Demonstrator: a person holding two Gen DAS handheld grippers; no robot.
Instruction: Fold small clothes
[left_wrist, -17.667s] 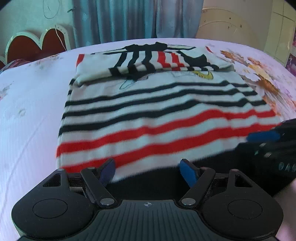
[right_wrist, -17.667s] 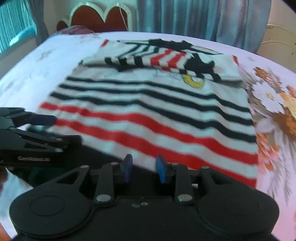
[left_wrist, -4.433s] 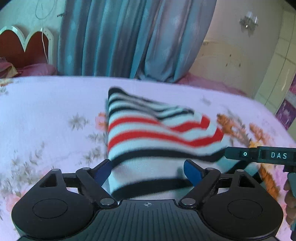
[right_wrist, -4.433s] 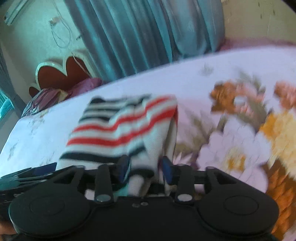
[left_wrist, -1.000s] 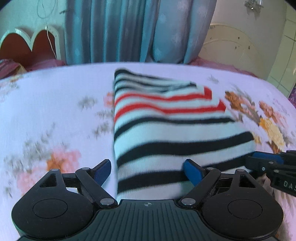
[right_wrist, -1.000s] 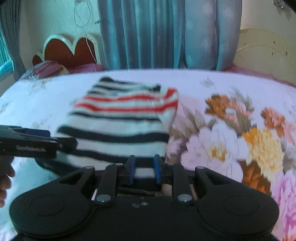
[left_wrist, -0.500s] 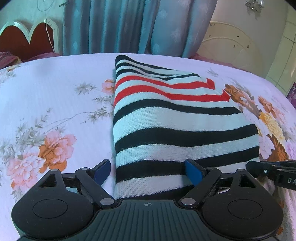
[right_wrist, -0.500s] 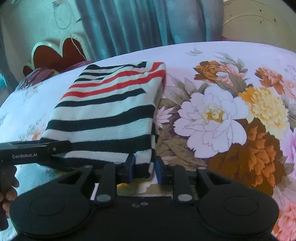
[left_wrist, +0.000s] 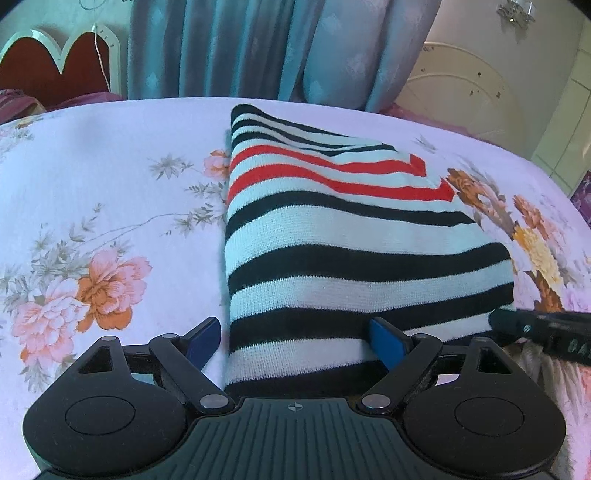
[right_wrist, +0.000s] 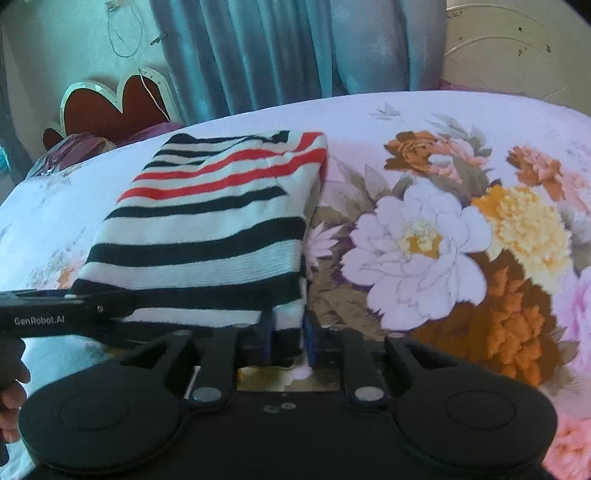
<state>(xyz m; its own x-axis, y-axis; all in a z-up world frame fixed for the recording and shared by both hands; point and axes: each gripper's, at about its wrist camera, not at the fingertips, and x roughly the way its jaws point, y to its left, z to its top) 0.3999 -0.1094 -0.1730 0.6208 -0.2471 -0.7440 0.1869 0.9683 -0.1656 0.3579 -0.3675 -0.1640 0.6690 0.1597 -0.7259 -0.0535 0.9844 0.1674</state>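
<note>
The striped garment (left_wrist: 332, 258) lies folded on the flowered bed (left_wrist: 110, 184), just ahead of both tools. The left hand-held gripper (left_wrist: 295, 338) stands wide, straddling its near edge; the right hand-held gripper (right_wrist: 288, 332) is opening, the near corner between its jaws. Soft, light knit, likely to slump: best taken by thick folded edges.

Ribbed knit striped garment (left_wrist: 332, 236) on smooth floral cloth sheet (left_wrist: 92, 192) — matt black plastic tongs (left_wrist: 293, 338).
</note>
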